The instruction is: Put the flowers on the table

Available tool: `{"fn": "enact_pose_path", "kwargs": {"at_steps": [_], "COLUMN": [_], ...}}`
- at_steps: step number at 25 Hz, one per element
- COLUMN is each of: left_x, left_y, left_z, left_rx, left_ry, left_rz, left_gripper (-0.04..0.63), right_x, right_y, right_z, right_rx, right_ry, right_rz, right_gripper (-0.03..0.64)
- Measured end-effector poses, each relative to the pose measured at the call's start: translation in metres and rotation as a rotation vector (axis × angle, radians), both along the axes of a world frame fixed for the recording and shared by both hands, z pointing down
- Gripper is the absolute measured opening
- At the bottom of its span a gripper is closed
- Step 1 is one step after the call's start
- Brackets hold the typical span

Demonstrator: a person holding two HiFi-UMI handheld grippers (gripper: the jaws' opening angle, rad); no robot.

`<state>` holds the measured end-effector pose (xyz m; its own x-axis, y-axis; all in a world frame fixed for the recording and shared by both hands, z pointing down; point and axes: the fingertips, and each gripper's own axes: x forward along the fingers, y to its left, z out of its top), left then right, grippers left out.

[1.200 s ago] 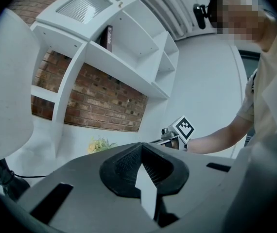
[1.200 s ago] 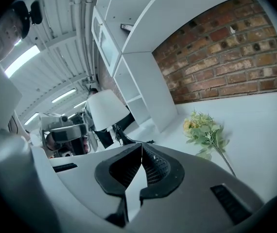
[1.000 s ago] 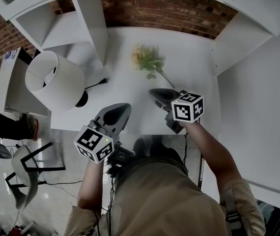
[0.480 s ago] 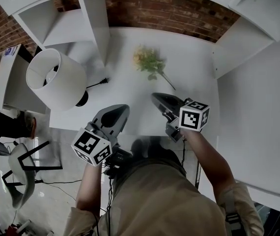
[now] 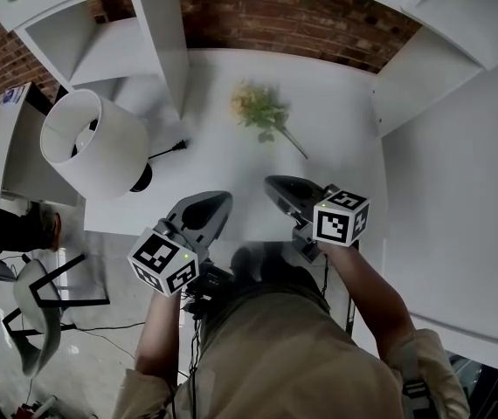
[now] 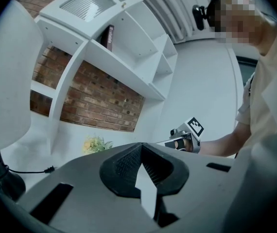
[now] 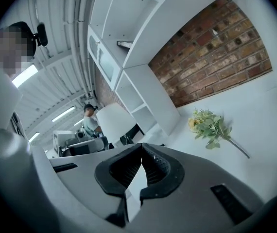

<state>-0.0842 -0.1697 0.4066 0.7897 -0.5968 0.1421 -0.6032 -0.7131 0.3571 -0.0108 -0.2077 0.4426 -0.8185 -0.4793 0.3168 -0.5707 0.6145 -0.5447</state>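
Yellow flowers (image 5: pixel 258 112) with green leaves and a thin stem lie flat upper centre on the desk (image 5: pixel 341 116); my left gripper (image 5: pixel 214 202) and right gripper (image 5: pixel 276 184) are pressed together.

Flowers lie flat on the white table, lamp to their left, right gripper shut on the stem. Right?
Not quite. The right gripper is shut, but on nothing: the right gripper view shows its jaws meeting with nothing between them, and the flowers lie apart from it, stem and all, on the table. The lamp does stand to their left.
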Motion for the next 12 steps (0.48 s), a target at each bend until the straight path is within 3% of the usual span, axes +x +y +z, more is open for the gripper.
{"fn": "enact_pose_path", "kwargs": {"at_steps": [12], "left_x": [0.003], "left_y": [0.012], "left_z": [-0.008], "left_rx": [0.023], "left_ry": [0.025], "left_rz": [0.029], "left_gripper": [0.008], "right_x": [0.001], "right_y": [0.018], "right_z": [-0.010], "right_rx": [0.122], "right_ry": [0.087], "right_rz": [-0.018], "right_gripper": [0.023]}}
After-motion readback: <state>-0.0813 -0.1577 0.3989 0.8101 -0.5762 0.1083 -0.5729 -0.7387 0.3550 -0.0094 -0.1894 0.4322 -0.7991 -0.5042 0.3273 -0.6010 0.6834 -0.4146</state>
